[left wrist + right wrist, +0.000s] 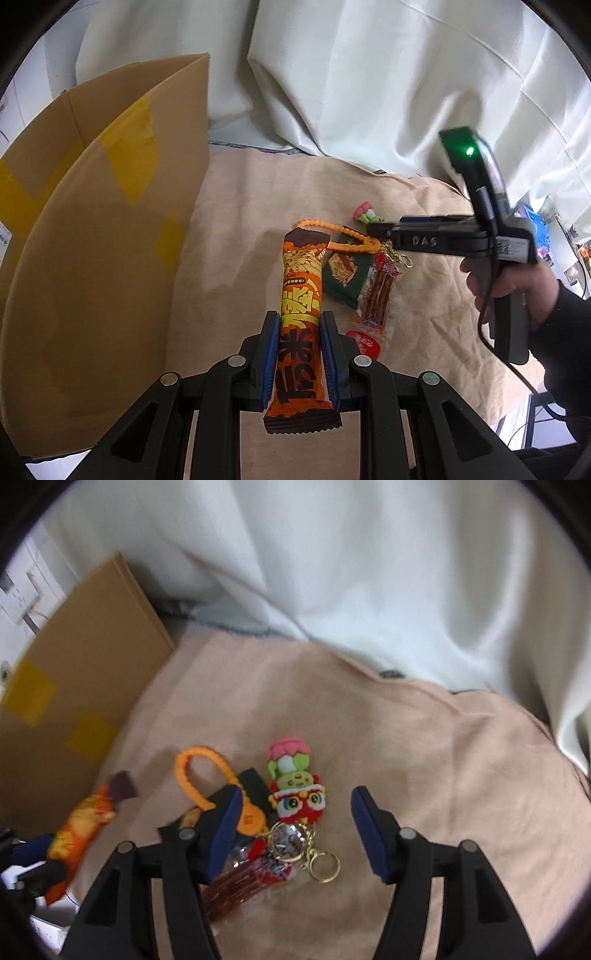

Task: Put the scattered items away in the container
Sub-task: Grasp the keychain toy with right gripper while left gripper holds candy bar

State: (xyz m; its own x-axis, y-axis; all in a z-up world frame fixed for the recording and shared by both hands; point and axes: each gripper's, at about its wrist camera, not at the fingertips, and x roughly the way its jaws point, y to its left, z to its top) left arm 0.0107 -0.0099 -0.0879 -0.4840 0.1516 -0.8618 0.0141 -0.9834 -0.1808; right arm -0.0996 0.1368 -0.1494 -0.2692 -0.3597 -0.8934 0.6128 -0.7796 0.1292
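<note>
left claw [299, 354] clamped shut; right claw [295, 834] spread wide open.

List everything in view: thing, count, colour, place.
Cardboard box: one, brown with yellow tape, left.
Cloth: one, beige, under everything.
Curtain: white, behind.
Snack bar: one, orange, clamped in left tool.
Green packet: one, beside the bar.
Red stick snack: one, right of the green packet.
Keychain charm: one, red, green, pink, with orange loop, pile's far side.
Left tool: shut on bar.
Right tool: open, above pile.
Hand: one, holding the right tool.
</note>
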